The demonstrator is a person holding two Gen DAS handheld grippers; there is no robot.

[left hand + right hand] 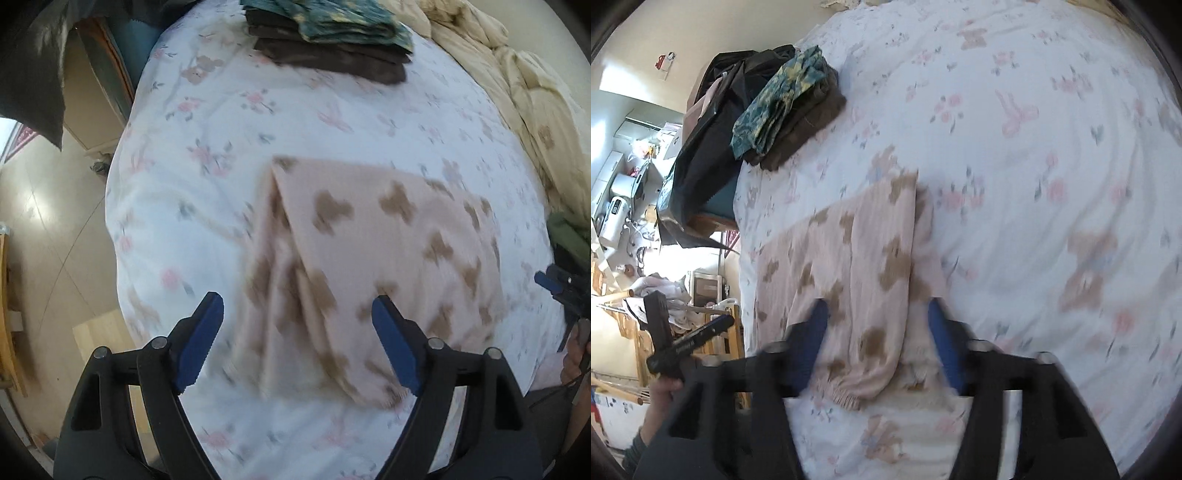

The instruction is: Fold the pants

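Lying folded on the bed (192,177), the pants (369,251) sit just ahead of your left gripper (297,332) and right gripper (877,343); both fingers spread, holding nothing.

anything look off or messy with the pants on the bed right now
The pink pants lie folded but uneven: one layer's edge sticks out past the top layer near the cuff. Both grippers, left and right, hover open.

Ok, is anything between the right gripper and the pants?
Nothing visible. The right gripper is open just above the pants, its fingers either side of the cuff end, with only bedsheet around.
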